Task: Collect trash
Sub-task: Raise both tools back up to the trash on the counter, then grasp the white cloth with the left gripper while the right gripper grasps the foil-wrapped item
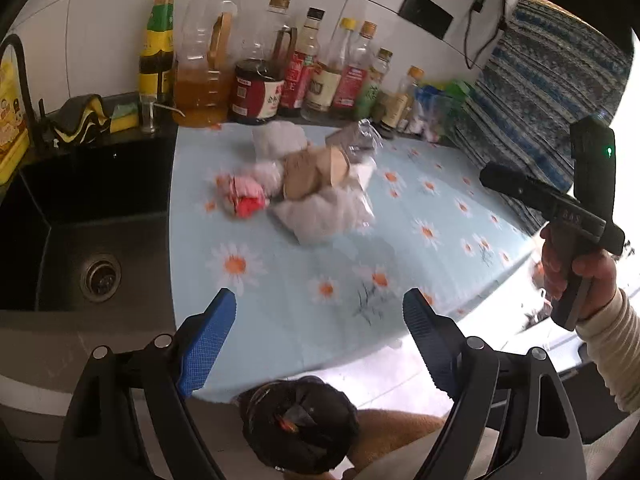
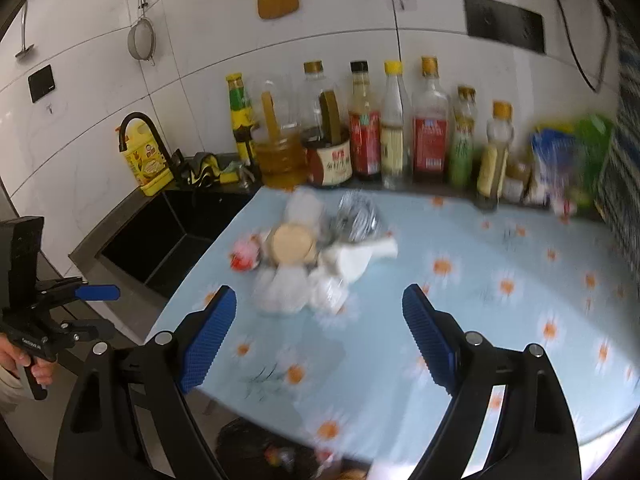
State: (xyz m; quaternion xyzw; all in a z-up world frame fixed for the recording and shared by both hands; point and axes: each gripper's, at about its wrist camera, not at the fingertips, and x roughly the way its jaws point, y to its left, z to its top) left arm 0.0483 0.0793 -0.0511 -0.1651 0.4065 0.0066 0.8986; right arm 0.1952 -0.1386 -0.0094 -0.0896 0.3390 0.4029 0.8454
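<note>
A pile of trash [image 1: 308,184] lies on the daisy-print counter cover [image 1: 400,216]: crumpled white tissues, a brown paper cup, a red wrapper [image 1: 244,198] and clear plastic. It also shows in the right wrist view [image 2: 312,256], blurred. My left gripper [image 1: 318,344] is open and empty, above the counter's front edge, short of the pile. My right gripper [image 2: 318,344] is open and empty, also short of the pile. A bin with a black bag [image 1: 300,424] sits below the counter edge, under my left gripper, and shows in the right wrist view [image 2: 256,452].
A row of oil and sauce bottles [image 1: 280,72] lines the back wall. A black sink [image 1: 84,240] lies left of the counter, with a yellow detergent jug [image 2: 146,160] and sponges behind it. A blue patterned cloth [image 1: 540,92] hangs at the right.
</note>
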